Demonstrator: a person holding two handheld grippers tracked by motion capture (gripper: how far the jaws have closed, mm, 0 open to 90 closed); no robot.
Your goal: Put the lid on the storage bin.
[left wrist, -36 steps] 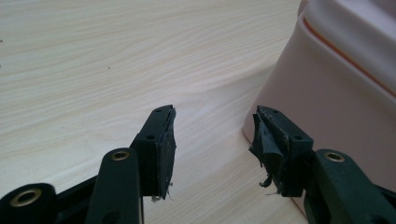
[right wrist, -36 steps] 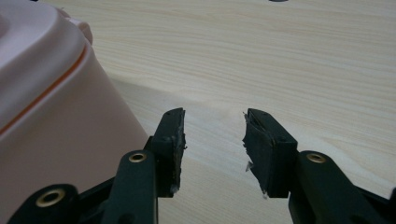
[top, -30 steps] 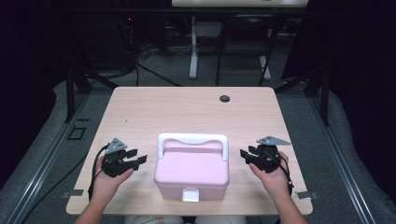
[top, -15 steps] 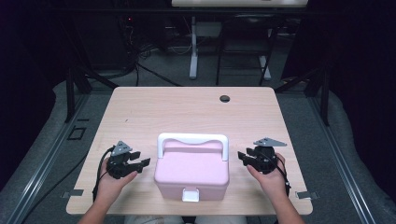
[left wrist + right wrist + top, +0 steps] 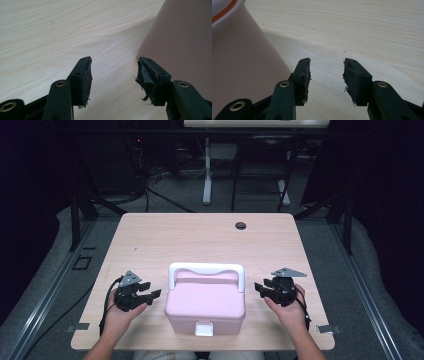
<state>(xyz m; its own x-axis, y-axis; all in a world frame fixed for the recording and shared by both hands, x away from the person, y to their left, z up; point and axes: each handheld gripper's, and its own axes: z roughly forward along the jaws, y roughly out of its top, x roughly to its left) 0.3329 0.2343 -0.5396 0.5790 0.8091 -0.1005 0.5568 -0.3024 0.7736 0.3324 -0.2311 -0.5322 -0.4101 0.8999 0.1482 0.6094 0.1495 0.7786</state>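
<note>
Left hand-held gripper has edged toward pink box, jaws just opened wider, nothing between | right hand-held gripper released, empty | box mid-tabletop, lid down — step: approach; next: close in on both flanks.

Pink box in left gripper view: cut off by top and right edges, only one blank side wall visible, lid and handle out of frame. Same box in right gripper view: cut off by left and top edges, orange band at top corner only partly visible. High view: forearms cut off by bottom edge; white latch on box front too small to tell whether fastened; small dark round thing near table's far edge too small to identify; room behind table too dark to make out
</note>
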